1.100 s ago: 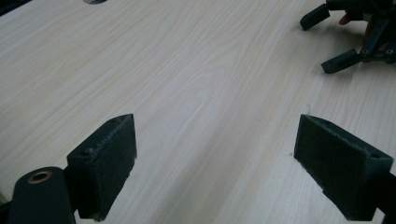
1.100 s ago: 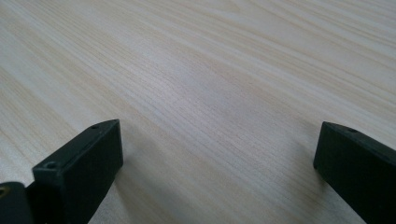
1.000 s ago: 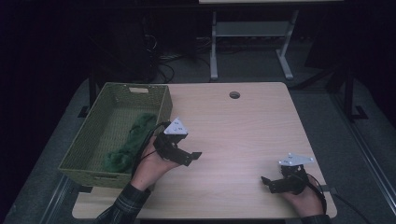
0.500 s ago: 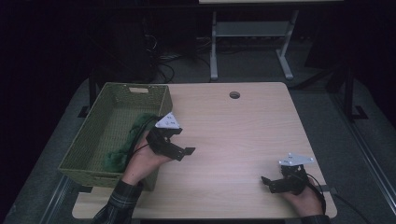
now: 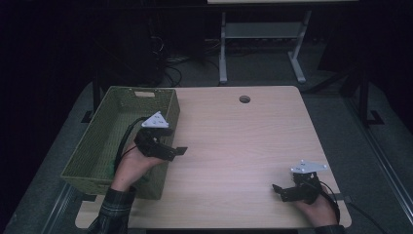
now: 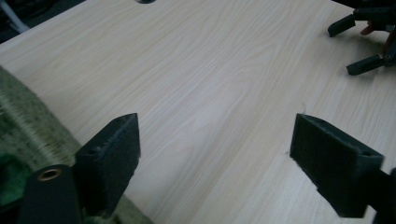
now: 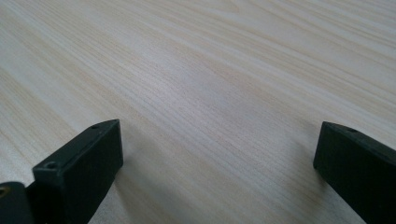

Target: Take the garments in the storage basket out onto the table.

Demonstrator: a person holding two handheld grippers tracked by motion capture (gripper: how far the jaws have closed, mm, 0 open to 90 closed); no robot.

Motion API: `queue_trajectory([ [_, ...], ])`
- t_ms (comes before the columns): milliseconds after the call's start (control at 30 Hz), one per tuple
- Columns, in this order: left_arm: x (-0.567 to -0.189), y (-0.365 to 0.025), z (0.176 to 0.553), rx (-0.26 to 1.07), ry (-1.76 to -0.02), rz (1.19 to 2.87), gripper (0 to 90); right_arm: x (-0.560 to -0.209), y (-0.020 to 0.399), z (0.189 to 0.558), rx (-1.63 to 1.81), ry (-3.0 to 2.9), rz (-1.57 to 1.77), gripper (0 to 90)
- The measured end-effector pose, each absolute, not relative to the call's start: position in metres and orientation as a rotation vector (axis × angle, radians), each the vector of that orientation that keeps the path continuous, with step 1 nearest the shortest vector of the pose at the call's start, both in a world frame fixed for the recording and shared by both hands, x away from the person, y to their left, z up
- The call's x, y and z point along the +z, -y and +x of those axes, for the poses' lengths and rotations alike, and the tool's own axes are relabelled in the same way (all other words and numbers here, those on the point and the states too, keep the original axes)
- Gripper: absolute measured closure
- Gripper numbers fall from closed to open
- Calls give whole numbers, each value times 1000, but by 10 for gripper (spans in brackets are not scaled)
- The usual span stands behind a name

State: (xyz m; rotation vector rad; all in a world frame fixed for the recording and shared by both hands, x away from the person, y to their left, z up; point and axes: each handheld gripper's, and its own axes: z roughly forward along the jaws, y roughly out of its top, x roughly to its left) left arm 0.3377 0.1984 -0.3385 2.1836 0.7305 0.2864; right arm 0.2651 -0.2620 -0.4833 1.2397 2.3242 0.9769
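Note:
My left gripper (image 5: 181,151) hovers over the right rim of a green woven basket (image 5: 80,161), jaws pointing right across the table. Its jaws (image 6: 224,158) stand open and have just been closing a little, with only bare wood between them. A bit of green cloth (image 6: 9,172) lies in the basket at the bottom left of the left gripper view, next to the basket's rim (image 6: 28,126). My right gripper (image 5: 278,191) rests low near the table's front right, open (image 7: 215,163), with nothing between its jaws. It also appears far off in the left gripper view (image 6: 348,49).
The light wooden table (image 5: 243,146) has a round cable hole (image 5: 244,99) near its far edge. A white metal frame (image 5: 258,34) and cables stand on the dark floor behind the table.
My left gripper has moved left and a little up, from over the bare table to the basket's right rim. The right gripper has stayed where it was.

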Motion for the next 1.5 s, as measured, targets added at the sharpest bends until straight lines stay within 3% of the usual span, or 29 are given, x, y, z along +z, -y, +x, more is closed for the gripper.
queue_trajectory([
  [733,-334,-267,345,410,-937,2137,359,-483,262,265,976,-2324,1240,8],
  [1500,-374,-299,362,381,-1056,2255,363,-483,262,265,977,-2324,1241,8],
])
